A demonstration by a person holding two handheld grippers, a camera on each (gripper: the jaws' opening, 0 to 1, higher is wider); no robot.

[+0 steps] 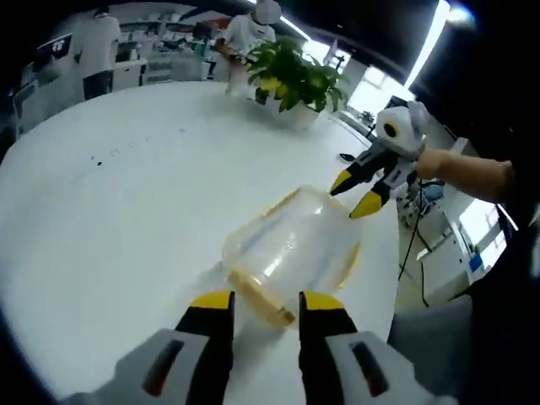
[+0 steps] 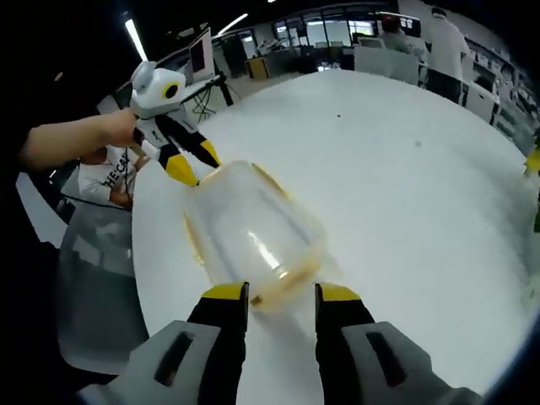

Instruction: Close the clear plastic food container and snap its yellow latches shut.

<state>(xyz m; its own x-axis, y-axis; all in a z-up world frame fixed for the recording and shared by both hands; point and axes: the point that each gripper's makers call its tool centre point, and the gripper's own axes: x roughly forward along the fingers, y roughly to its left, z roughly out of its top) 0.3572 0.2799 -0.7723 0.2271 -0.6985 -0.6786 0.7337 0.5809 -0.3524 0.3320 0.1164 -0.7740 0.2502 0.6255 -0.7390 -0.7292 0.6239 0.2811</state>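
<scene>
A clear plastic container point(image 1: 291, 253) with yellow trim along its edges lies on the round white table point(image 1: 126, 194). My left gripper point(image 1: 266, 304) stands open at its near end, and the container's yellow edge sits right at the gap between the jaws. My right gripper point(image 1: 354, 196) hovers open at the far end, its yellow tips just off the rim. In the right gripper view the container point(image 2: 253, 232) lies just ahead of the right gripper point(image 2: 281, 295), with the left gripper point(image 2: 196, 167) open at the opposite end. I cannot tell whether the lid is seated.
A potted green plant point(image 1: 295, 76) stands at the table's far side. The table edge point(image 2: 148, 278) runs close to the container, with a grey chair point(image 2: 93, 278) beyond it. People stand by desks point(image 1: 93, 51) in the background.
</scene>
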